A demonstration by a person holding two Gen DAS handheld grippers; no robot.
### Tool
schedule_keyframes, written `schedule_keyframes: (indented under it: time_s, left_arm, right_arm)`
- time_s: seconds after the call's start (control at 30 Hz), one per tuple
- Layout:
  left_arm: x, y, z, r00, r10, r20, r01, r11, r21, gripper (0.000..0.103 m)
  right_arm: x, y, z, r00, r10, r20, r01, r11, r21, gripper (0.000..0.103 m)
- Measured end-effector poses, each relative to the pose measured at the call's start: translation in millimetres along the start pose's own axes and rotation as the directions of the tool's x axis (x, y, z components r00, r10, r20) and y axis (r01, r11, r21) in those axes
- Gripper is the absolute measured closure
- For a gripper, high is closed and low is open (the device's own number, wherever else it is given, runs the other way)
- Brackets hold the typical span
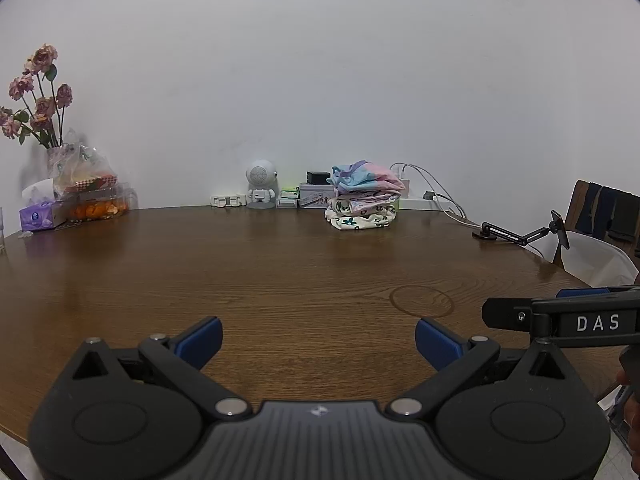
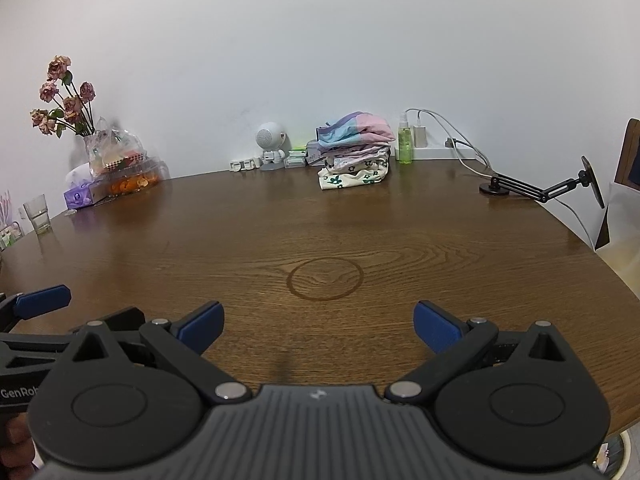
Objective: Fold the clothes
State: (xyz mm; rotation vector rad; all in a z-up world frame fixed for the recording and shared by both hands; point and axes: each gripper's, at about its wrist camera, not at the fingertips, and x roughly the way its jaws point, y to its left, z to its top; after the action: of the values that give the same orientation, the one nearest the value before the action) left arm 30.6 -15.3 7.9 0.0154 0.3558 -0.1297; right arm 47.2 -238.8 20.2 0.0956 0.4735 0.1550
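Both grippers hang side by side over the near edge of the round wooden table (image 2: 400,216), and neither one has anything in it. The left gripper (image 1: 319,342) has its blue-padded fingers (image 1: 202,340) spread wide, bare wood between them. The right gripper (image 2: 319,326) is spread just as wide, its blue fingers (image 2: 436,326) apart over the grain, just short of a faint ring mark (image 2: 326,279) in the tabletop.

The clothes are well away from both tools, at the far side of the table by the white wall: a stack of folded garments (image 2: 354,154), with a pink, blue and lilac piece on top and cream cloth printed with dark flowers at the bottom. Just right of the stack stands a green spray bottle (image 2: 404,144), with white cables (image 2: 460,140) trailing beside it. To its left sits a small white astronaut figure (image 2: 272,146). Farther left are dried roses in a vase (image 2: 66,98), a clear box of oranges (image 2: 130,184), a purple tissue box (image 2: 80,196) and a drinking glass (image 2: 37,214). A black phone-holder arm (image 2: 544,188) stands at the table's right edge.
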Motion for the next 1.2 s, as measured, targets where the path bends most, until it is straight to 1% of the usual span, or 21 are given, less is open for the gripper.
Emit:
schedule_keyframes:
  time_s: [1.2]
  left_arm:
    - [2.4, -1.9, -2.2, 1.0, 0.004, -0.009, -0.004, 1.0, 0.0, 0.0]
  right_arm:
    - [3.2, -3.1, -2.8, 1.0, 0.004, -0.015, -0.004, 1.0, 0.005, 0.0]
